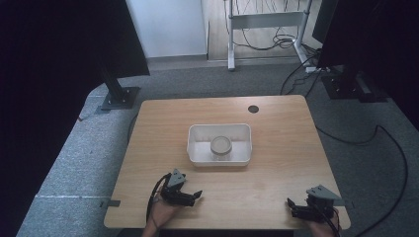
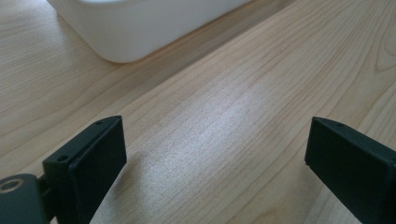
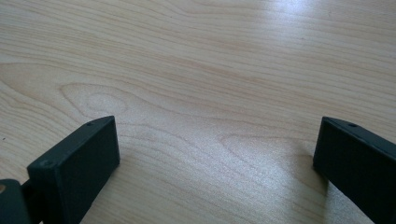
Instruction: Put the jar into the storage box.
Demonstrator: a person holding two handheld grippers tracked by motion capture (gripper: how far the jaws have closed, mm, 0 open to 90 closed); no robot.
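At lower left of the high view, the left gripper [image 1: 193, 196] rests on the wooden table [image 1: 281, 163], jaws spread wide. At centre, a white tub [image 1: 197, 148] holds a round jar [image 1: 221, 146]. At lower right, the right gripper [image 1: 291, 205] sits equally agape, empty.

Both hand-held grippers [image 1: 197, 194] [image 1: 291, 203] wide open, empty

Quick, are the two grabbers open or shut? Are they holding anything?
Left gripper: open, holding nothing, above the light wooden table.
Right gripper: open, holding nothing.
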